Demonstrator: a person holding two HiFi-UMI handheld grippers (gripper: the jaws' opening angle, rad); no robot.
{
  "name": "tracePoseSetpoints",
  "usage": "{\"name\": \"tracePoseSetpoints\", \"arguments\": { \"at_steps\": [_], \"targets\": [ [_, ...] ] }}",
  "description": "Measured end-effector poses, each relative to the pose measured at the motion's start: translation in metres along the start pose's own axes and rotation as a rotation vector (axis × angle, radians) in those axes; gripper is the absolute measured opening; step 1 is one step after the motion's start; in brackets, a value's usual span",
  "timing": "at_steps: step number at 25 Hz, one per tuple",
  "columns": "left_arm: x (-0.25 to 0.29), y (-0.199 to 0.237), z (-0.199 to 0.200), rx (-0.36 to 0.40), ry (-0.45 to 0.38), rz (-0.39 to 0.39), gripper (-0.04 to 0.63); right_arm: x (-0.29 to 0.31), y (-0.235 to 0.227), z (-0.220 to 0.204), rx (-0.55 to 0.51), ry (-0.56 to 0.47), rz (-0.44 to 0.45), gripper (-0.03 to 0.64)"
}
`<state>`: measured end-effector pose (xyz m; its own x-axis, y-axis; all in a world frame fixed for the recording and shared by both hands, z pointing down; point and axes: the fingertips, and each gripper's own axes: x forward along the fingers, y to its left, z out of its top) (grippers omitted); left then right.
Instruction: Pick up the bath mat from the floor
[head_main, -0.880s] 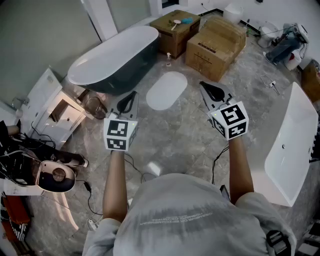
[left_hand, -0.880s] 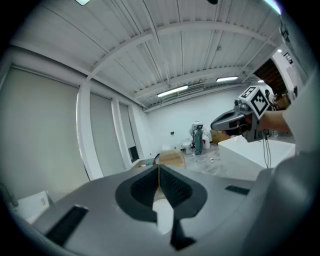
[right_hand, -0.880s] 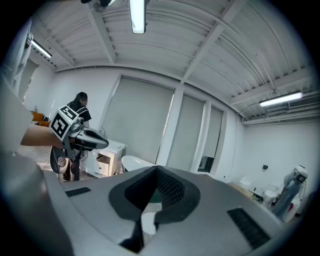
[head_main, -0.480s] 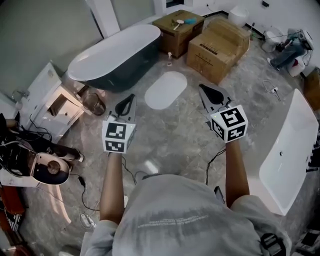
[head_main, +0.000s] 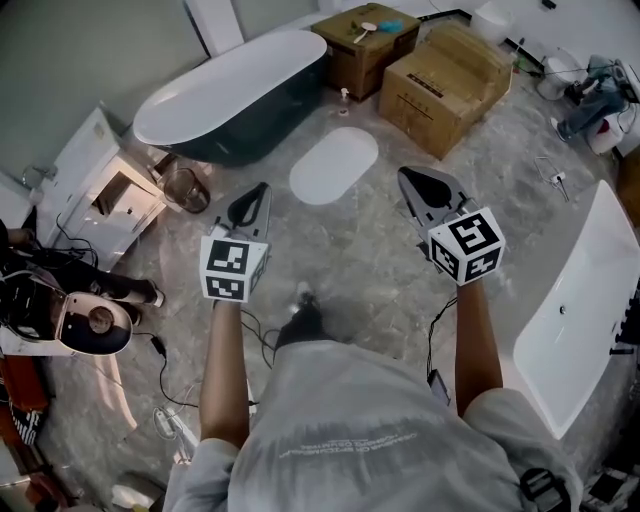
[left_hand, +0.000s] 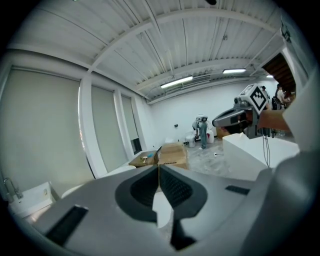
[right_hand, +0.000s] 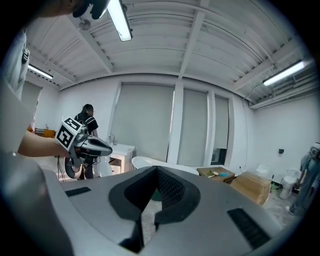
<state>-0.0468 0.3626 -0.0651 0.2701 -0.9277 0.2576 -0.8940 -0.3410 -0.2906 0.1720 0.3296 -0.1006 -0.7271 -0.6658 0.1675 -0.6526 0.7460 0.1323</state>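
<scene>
On the grey marbled floor (head_main: 350, 270) ahead of us the bath mat (head_main: 334, 166) lay flat, a white oval between the dark bathtub (head_main: 235, 100) and the cardboard boxes, with nothing touching it. Both claws hung above the floor short of it. The left gripper (head_main: 260, 190) was near its left end and the right gripper (head_main: 407, 177) off its right side, each apart from the mat. Each gripper's own view showed its jaws clenched tip to tip with nothing caught between them.

Against the frames from a moment before, the mat and bathtub sat a little higher in the head view. A dark shoe (head_main: 300, 318) had come into sight below the claws, which kept much the same spacing.

Beyond the mat, the smaller cardboard box (head_main: 365, 50) carried a brush (head_main: 366, 28) and a blue object (head_main: 390, 24) on its top. The larger box (head_main: 450, 75) stood just beside it, closed. A white tub (head_main: 575, 300) lay at our right, well apart from the mat.
</scene>
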Motion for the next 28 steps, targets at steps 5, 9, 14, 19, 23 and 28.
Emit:
{"name": "tracePoseSetpoints", "arguments": {
  "at_steps": [5,9,14,19,23,28],
  "targets": [
    [0.042,0.02,-0.008,0.006,-0.005,-0.022,0.018,0.037,-0.028,-0.007,0.013,-0.004,-0.039,0.015],
    [0.092,0.061,-0.028,-0.005,0.004,-0.029,0.018,0.095,-0.05,-0.015,0.011,0.017,-0.032,0.015],
    [0.178,0.128,-0.047,0.016,0.045,-0.056,0.017,0.185,-0.093,-0.012,0.02,0.049,-0.062,0.014],
    [0.261,0.179,-0.045,0.04,0.027,-0.132,0.018,0.27,-0.135,-0.003,0.04,0.082,-0.099,0.015],
    [0.314,0.203,-0.038,0.049,0.021,-0.188,0.018,0.32,-0.163,-0.001,0.038,0.123,-0.108,0.015],
    [0.361,0.236,-0.049,0.024,0.043,-0.226,0.018,0.375,-0.184,-0.007,0.052,0.16,-0.121,0.015]
  ]
}}
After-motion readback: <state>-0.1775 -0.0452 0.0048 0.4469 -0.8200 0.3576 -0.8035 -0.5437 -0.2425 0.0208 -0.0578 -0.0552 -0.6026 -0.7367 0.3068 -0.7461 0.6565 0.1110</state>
